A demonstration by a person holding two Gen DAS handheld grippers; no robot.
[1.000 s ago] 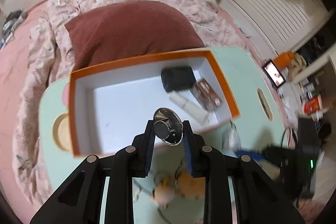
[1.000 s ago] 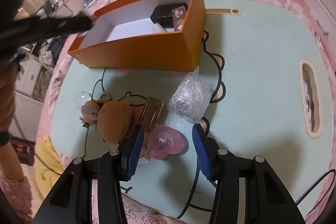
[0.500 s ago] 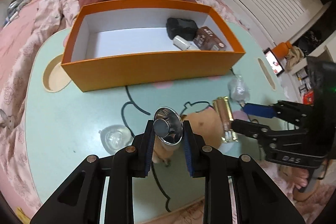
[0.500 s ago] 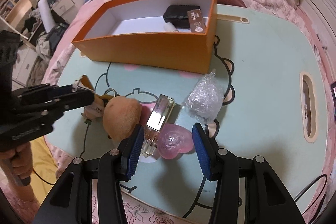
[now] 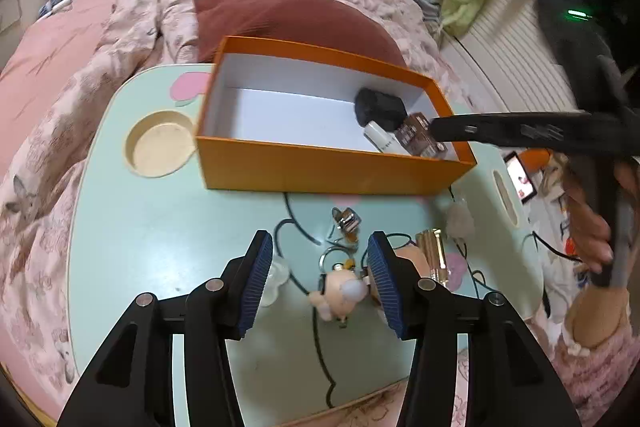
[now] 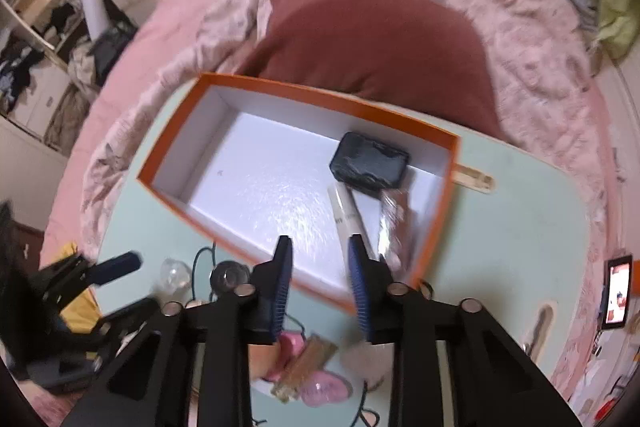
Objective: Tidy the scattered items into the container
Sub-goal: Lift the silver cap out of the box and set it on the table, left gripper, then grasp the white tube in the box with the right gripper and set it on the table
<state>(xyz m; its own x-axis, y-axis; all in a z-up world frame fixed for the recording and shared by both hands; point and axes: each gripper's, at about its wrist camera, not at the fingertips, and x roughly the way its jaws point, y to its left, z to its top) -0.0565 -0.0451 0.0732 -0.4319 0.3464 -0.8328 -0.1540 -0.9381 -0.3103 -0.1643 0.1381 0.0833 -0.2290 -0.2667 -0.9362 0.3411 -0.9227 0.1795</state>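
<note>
The orange box (image 5: pixel 332 167) stands at the back of the mint table and holds a black pouch (image 5: pixel 378 107), a white tube (image 5: pixel 380 143) and a brown packet (image 5: pixel 420 143). My left gripper (image 5: pixel 320 243) hovers over the front of the table, its jaws opening with nothing between them. Below it lie a plush keychain (image 5: pixel 340 293), a small shiny metal piece (image 5: pixel 346 221), a gold bottle (image 5: pixel 434 251), a pink heart (image 5: pixel 456 263) and crumpled clear plastic (image 5: pixel 460 219). My right gripper (image 6: pixel 319 243) hangs above the box (image 6: pixel 176 163), its jaws closing on nothing.
The table has a round cup recess (image 5: pixel 160 143) at the left and a handle slot (image 5: pixel 506 199) at the right. A dark red pillow (image 5: pixel 288 19) and pink bedding lie behind the box. A lit phone (image 6: pixel 618 291) sits off the right edge. A thin cable crosses the table front.
My left gripper let go of the shiny metal piece, which now lies on the table, and its jaws widened. My right gripper rose from the pink heart to above the box, its jaws narrower.
</note>
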